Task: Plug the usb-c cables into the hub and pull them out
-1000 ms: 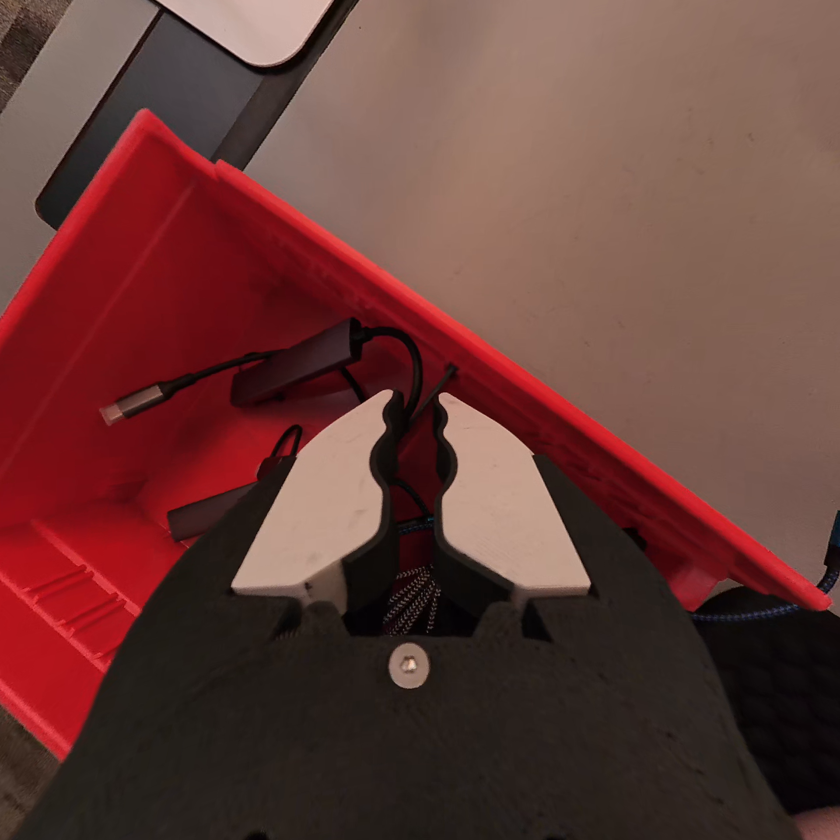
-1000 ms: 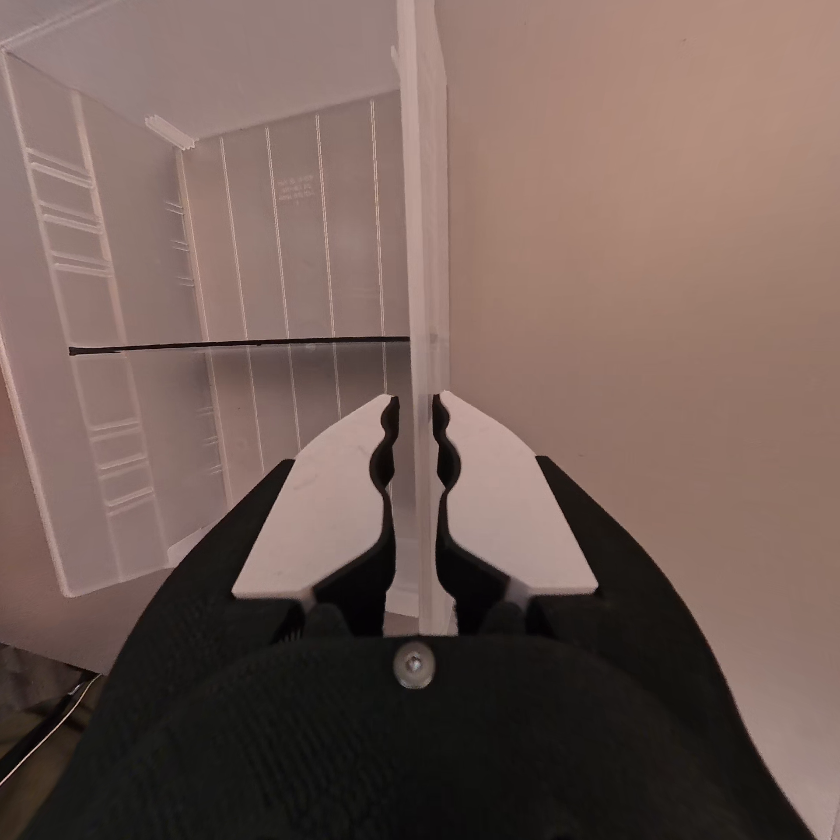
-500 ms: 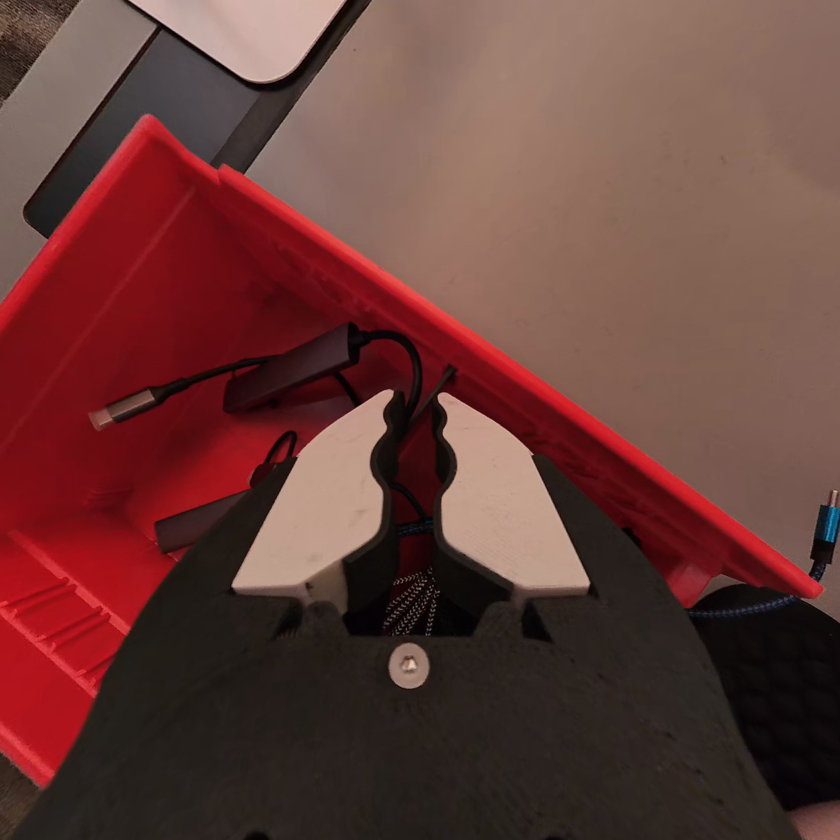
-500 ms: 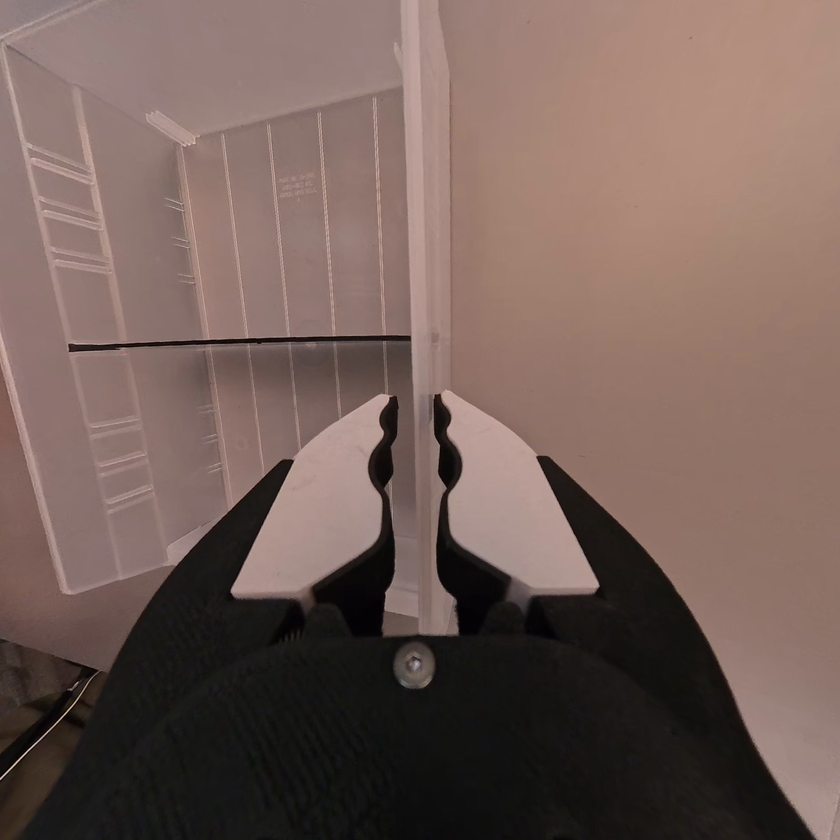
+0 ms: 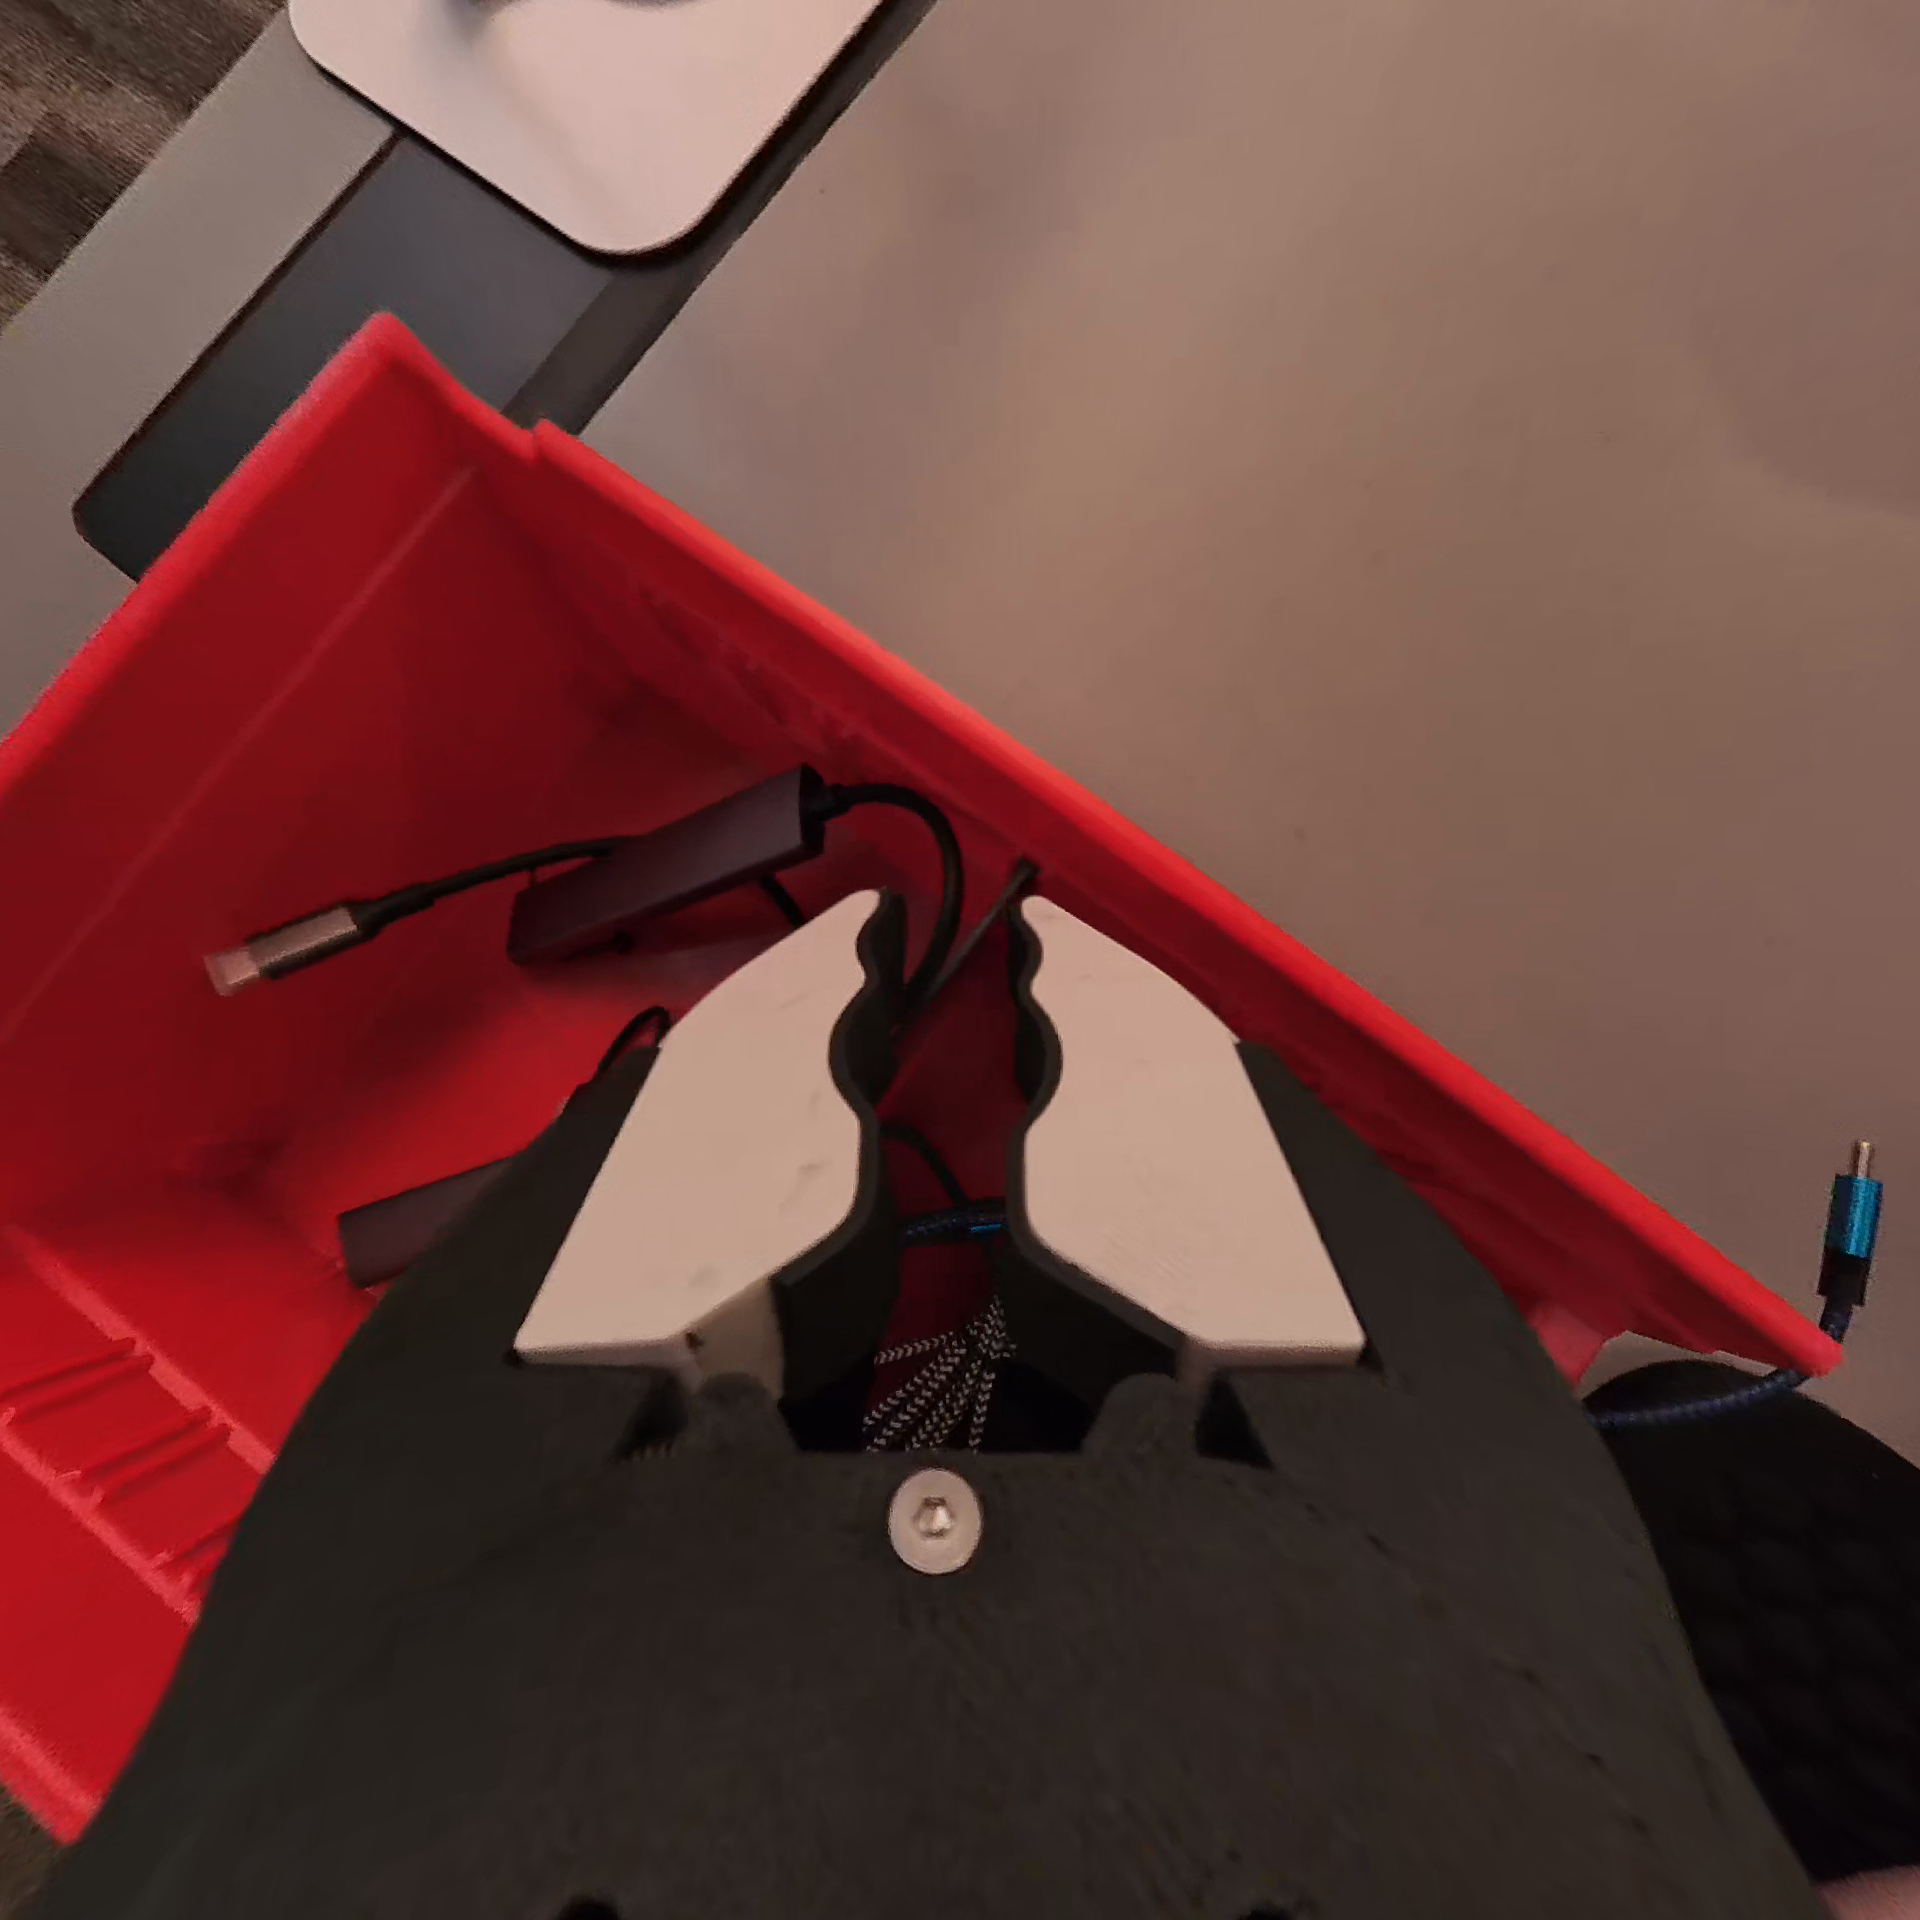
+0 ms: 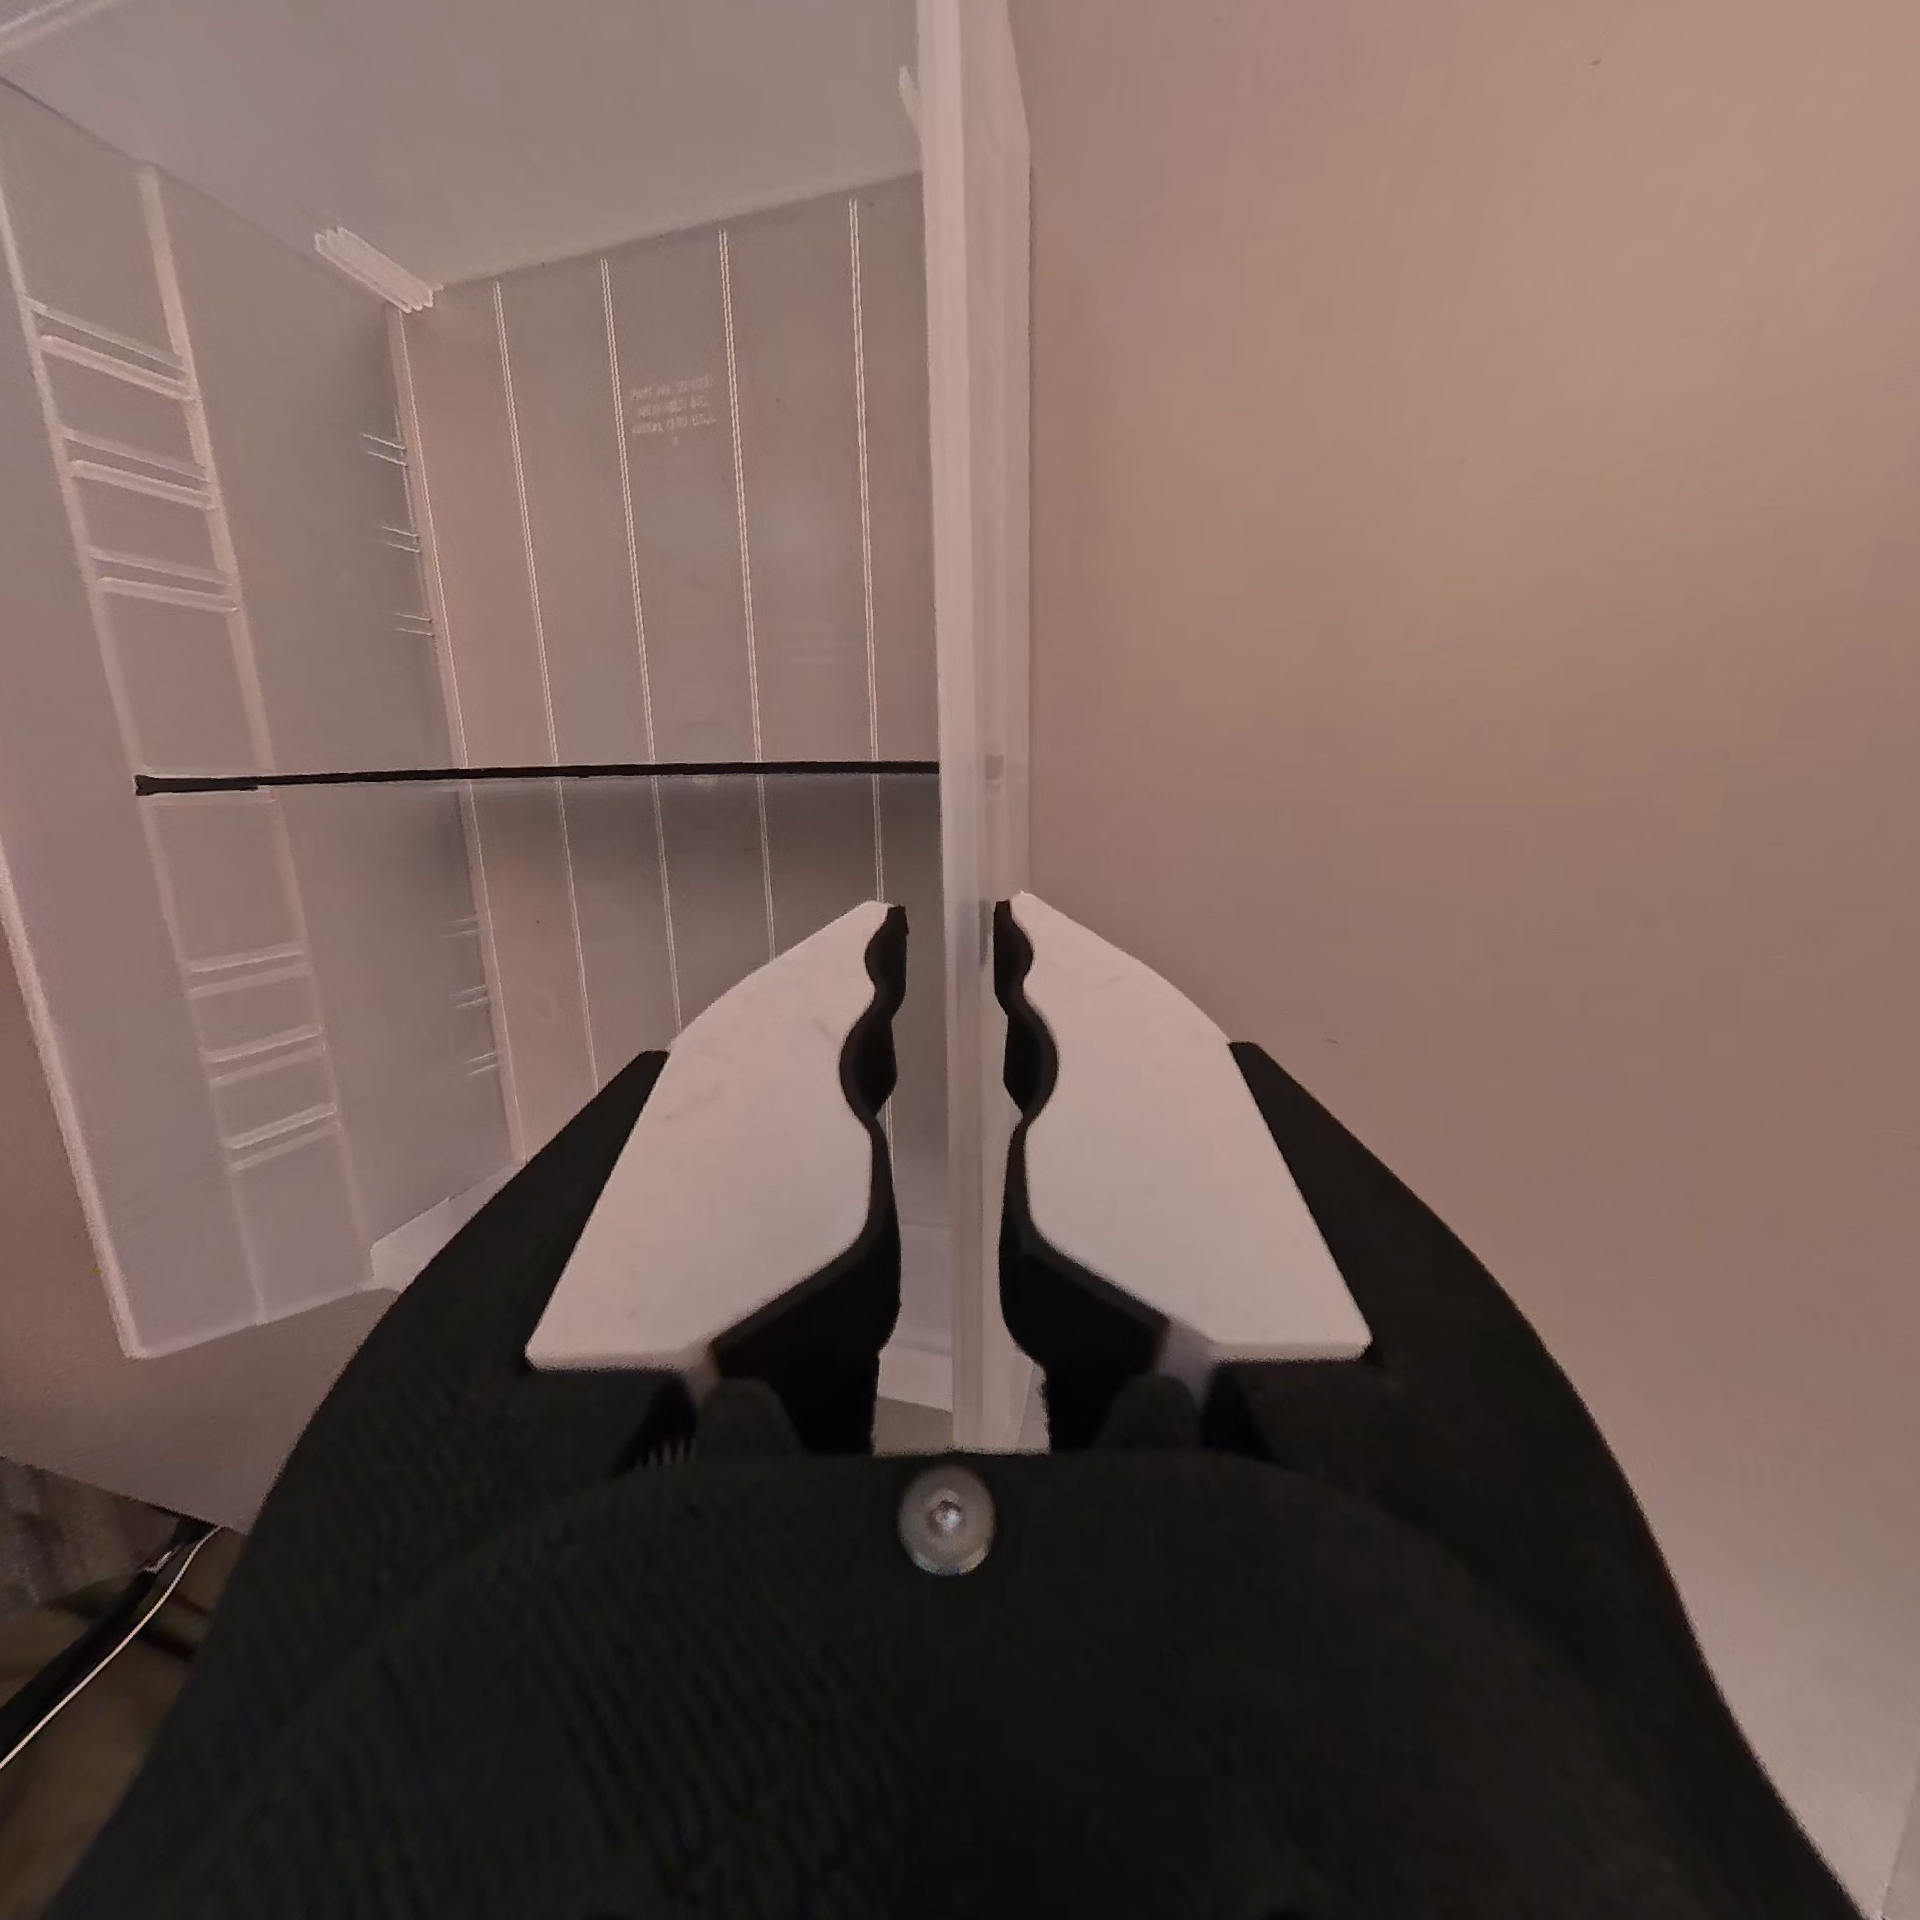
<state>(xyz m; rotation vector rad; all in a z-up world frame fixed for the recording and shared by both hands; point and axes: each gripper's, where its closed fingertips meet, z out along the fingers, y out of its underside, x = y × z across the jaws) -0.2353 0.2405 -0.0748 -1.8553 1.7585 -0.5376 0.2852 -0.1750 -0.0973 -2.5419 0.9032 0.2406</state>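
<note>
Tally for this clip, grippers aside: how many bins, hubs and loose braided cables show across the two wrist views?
Bins: 2, red bin and clear bin
Hubs: 2, far hub and near hub, both inside the red bin
Braided cables: 2, blue cable and black-and-white cable
Total: 6

- A dark grey hub (image 5: 665, 883) lies tilted in the red bin (image 5: 312, 727), beyond the left gripper (image 5: 951, 904), its short lead ending in a silver plug (image 5: 286, 951).
- A blue-tipped braided cable (image 5: 1849, 1242) hangs over the bin rim, right of the claw.
</note>
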